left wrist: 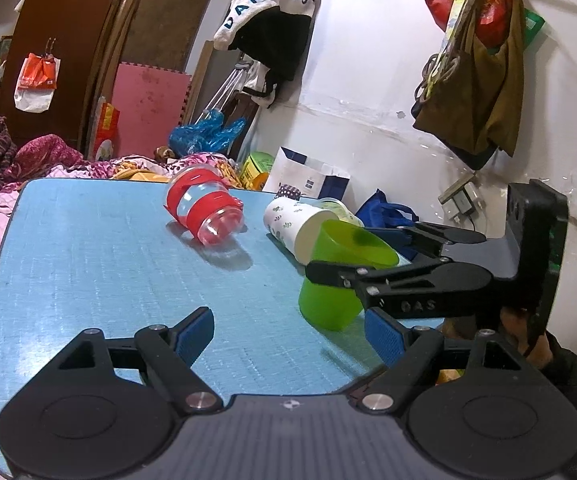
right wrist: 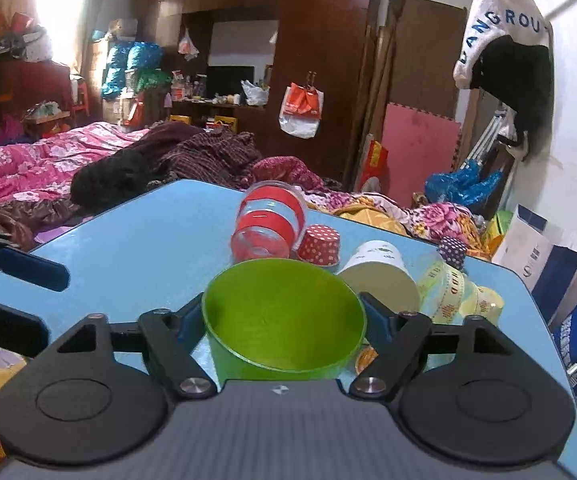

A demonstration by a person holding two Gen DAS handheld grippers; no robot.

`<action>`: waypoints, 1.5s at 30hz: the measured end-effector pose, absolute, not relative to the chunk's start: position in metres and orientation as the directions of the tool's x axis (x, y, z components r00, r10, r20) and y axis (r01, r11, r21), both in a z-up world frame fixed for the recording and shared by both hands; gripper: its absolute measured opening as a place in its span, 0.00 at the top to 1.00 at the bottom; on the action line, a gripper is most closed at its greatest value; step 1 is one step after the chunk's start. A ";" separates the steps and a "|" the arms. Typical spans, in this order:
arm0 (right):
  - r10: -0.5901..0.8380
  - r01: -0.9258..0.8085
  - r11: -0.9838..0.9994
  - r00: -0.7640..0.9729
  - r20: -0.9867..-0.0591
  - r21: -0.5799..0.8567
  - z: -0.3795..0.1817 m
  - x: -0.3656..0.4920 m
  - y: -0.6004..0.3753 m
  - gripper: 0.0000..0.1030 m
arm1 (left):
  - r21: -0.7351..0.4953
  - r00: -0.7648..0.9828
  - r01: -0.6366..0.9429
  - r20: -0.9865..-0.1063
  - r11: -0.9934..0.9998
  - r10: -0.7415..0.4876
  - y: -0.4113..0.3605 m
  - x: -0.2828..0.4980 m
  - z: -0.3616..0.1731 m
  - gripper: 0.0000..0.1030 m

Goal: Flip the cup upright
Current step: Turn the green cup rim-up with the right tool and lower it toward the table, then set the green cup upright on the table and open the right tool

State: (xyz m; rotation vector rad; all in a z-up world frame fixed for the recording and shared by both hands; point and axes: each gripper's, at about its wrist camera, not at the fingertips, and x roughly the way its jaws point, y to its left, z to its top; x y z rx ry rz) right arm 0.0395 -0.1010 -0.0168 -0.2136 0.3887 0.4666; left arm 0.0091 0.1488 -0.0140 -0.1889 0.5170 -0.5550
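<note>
A green plastic cup point(right wrist: 280, 320) sits between the fingers of my right gripper point(right wrist: 284, 322), mouth up and tilted toward the camera. In the left wrist view the same green cup point(left wrist: 336, 276) is held just above the blue table point(left wrist: 88, 260), gripped near its rim by the right gripper point(left wrist: 352, 256). My left gripper point(left wrist: 288, 340) is open and empty, low over the table's near edge, to the left of the cup.
A clear cup with red bands point(left wrist: 204, 208) lies on its side mid-table. A white leaf-print paper cup point(left wrist: 292, 222) lies on its side behind the green cup. A red polka-dot cup point(right wrist: 320, 246) and a yellow-patterned clear cup point(right wrist: 452, 292) lie nearby. Bedding surrounds the table.
</note>
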 end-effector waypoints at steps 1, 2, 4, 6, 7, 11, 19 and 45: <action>0.397 -0.475 0.872 0.825 -0.402 -0.114 -0.017 0.039 -0.102 0.05 | -0.306 0.728 0.453 -0.415 0.837 -0.546 0.148 0.009 -0.014 0.17; 0.387 -0.465 0.876 0.834 -0.392 -0.125 -0.017 0.038 -0.102 0.04 | -0.304 0.731 0.453 -0.411 0.838 -0.545 0.148 0.009 -0.014 0.17; 0.392 -0.464 0.878 0.837 -0.381 -0.116 -0.015 0.038 -0.107 0.02 | -0.297 0.743 0.454 -0.394 0.840 -0.541 0.146 0.007 -0.012 0.17; 0.412 -0.472 0.877 0.834 -0.368 -0.088 -0.012 0.036 -0.115 0.01 | -0.285 0.765 0.452 -0.364 0.845 -0.531 0.146 0.003 -0.009 0.16; 0.420 -0.472 0.878 0.836 -0.353 -0.075 -0.010 0.034 -0.119 0.01 | -0.274 0.780 0.448 -0.344 0.851 -0.522 0.146 0.000 -0.006 0.13; 0.417 -0.454 0.889 0.854 -0.311 -0.054 0.002 0.021 -0.140 0.01 | -0.204 0.869 0.382 -0.253 0.901 -0.425 0.137 -0.017 0.008 0.02; 0.393 -0.412 0.911 0.855 -0.337 0.015 0.000 0.008 -0.183 0.01 | -0.061 0.928 0.252 -0.268 0.966 -0.259 0.081 -0.030 0.026 0.00; 0.398 -0.378 0.917 0.841 -0.368 0.129 -0.007 0.000 -0.232 0.01 | 0.096 0.935 0.075 -0.352 0.993 -0.037 0.013 -0.039 0.018 0.00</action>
